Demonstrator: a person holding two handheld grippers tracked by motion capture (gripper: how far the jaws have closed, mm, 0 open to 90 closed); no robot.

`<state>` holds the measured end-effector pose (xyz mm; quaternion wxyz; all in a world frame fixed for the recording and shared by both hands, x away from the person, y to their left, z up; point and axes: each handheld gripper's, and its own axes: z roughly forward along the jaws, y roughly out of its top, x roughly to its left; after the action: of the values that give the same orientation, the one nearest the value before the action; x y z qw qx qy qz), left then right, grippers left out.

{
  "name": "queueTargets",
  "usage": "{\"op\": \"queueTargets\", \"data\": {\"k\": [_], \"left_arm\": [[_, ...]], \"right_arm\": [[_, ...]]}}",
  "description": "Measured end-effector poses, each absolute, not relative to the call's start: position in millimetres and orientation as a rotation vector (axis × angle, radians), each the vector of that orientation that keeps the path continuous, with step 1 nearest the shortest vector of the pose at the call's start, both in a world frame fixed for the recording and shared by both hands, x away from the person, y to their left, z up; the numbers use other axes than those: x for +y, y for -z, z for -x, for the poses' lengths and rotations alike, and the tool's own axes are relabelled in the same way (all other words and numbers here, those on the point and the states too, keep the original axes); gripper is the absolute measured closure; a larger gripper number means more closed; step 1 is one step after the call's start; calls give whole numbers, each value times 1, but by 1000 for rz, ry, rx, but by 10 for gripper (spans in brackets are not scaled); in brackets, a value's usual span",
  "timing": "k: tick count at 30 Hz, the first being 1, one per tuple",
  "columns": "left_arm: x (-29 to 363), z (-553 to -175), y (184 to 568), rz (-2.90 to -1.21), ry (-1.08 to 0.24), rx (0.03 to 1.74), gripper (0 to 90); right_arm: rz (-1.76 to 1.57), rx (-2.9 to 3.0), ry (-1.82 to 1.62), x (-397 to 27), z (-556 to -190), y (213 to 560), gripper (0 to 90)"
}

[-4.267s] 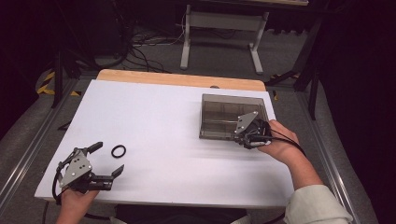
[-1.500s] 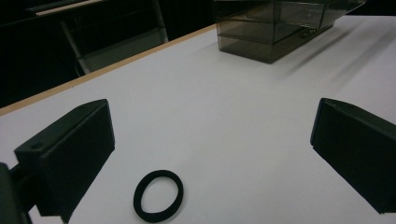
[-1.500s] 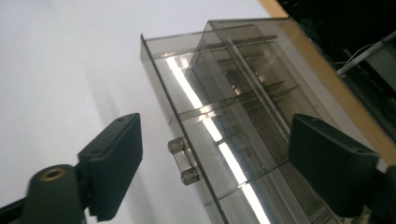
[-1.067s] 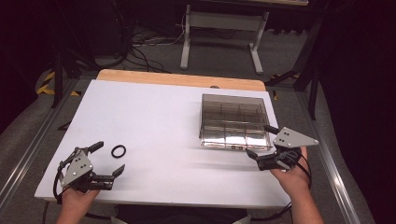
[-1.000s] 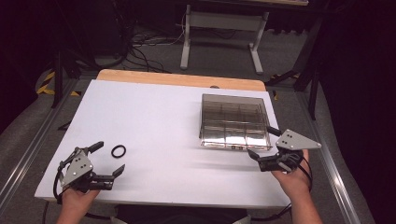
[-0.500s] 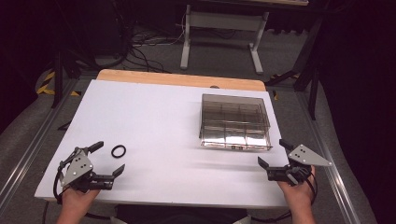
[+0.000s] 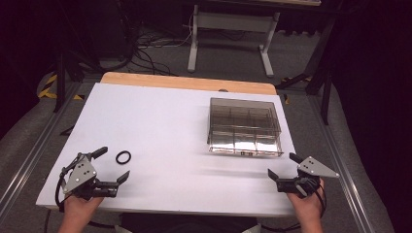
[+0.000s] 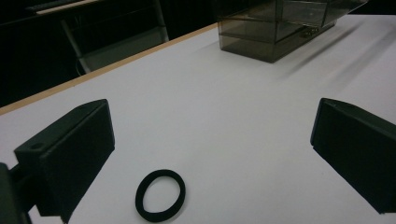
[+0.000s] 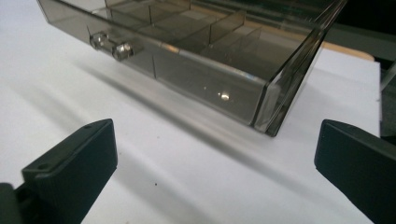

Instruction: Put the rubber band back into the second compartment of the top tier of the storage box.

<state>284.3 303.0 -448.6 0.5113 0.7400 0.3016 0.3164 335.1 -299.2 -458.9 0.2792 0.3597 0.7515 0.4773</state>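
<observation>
The left hand-held gripper (image 7: 111,165) rests at the near left of the white tabletop (image 7: 165,121), jaws wide, a black rubber ring (image 7: 123,157) lying between them. The smoky compartment box (image 7: 244,126) sits right of centre. The right hand-held gripper (image 7: 283,166), jaws wide, empty, hovers near its front corner.

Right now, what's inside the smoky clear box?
The compartment box shows only dividers and no items in the cells I can see. Glare on its front cells hides their floors.
</observation>
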Motion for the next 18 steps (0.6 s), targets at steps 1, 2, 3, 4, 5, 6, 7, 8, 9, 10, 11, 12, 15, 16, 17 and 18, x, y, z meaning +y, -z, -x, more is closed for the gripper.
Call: {"op": "queueTargets", "data": {"k": [1,2,3,4,5,6,7,8,9,10,11,12,15,16,17,18], "left_arm": [[303,-284,449,-1782,-761,726,6],[303,-285,449,-1785,-760,725,6],[303,-286,449,-1788,-751,725,7],[303,-286,449,-1788,-751,725,7],[304,-287,449,-1798,-752,727,7],[303,-287,449,-1805,-738,730,7],[303,-287,448,-1808,-736,731,7],[303,-287,448,-1808,-733,732,7],[303,-287,448,-1809,-737,739,7],[303,-288,447,-1816,-737,743,6],[303,-288,447,-1816,-737,743,3],[303,-288,447,-1820,-730,750,3],[303,-290,446,-1844,-712,747,2],[303,-290,446,-1844,-712,747,2],[304,-290,445,-1852,-702,735,2],[304,-290,444,-1858,-692,731,2]], "right_arm": [[-966,2027,-1284,-299,-336,461,0],[-968,2038,-1290,-298,-337,464,0],[-974,2065,-1297,-296,-340,469,0],[-974,2065,-1297,-296,-340,469,0],[-979,2078,-1299,-295,-341,471,0],[-984,2090,-1296,-294,-342,473,0],[-986,2104,-1290,-293,-343,475,0],[-988,2114,-1276,-292,-344,476,0],[-984,2112,-1276,-291,-344,476,0],[-986,2113,-1275,-291,-344,476,0],[-986,2113,-1275,-291,-344,476,0],[-988,2114,-1276,-292,-344,476,0],[-985,2112,-1277,-292,-344,476,0],[-985,2112,-1277,-292,-344,476,0],[-984,2112,-1275,-291,-344,476,0],[-985,2113,-1273,-291,-344,476,0]]}}
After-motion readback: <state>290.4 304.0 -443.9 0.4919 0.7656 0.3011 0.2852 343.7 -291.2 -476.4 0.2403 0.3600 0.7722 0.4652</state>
